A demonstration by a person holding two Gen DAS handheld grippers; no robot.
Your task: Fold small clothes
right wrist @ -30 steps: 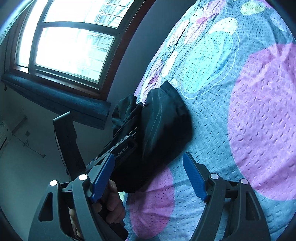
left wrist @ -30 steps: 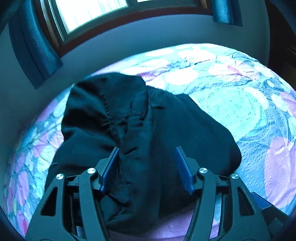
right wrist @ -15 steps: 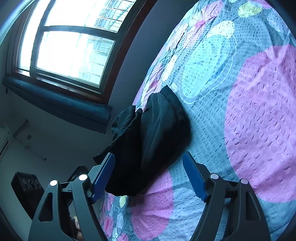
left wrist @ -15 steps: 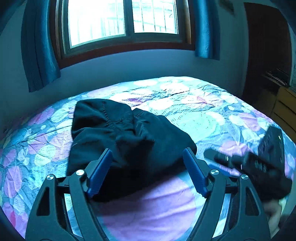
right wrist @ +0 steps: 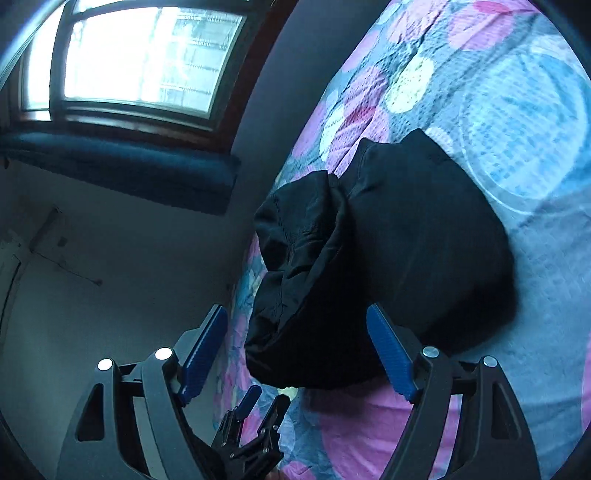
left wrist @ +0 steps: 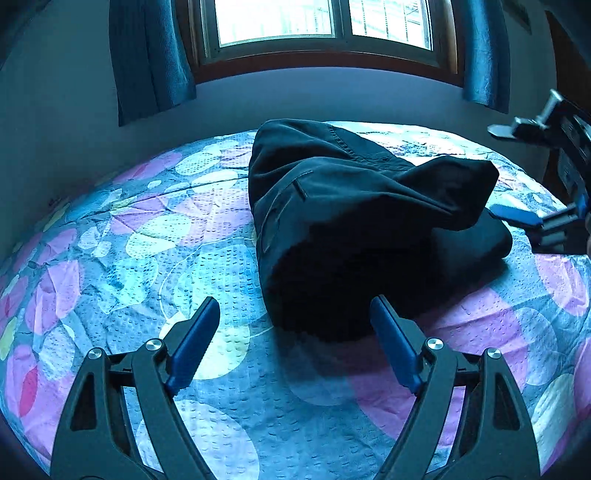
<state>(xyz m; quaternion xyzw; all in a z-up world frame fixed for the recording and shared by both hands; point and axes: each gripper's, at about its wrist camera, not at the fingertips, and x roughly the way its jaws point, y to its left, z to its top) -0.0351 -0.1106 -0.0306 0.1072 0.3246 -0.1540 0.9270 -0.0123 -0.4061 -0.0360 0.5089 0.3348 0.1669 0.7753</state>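
From left to right, our left gripper [left wrist: 295, 332], its fingers just spread wide and now empty, has let go of the one black garment [left wrist: 351, 221], lumped mid-bed [left wrist: 110, 277] and apparently folded, while our right gripper [right wrist: 295, 350] hovers wide and empty beside it.

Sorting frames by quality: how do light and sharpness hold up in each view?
Left wrist: window blown out, black garment loses detail in shadow, bedspread sharp, fisheye bending. Right wrist: window glaring, slight blur, garment nearly featureless.
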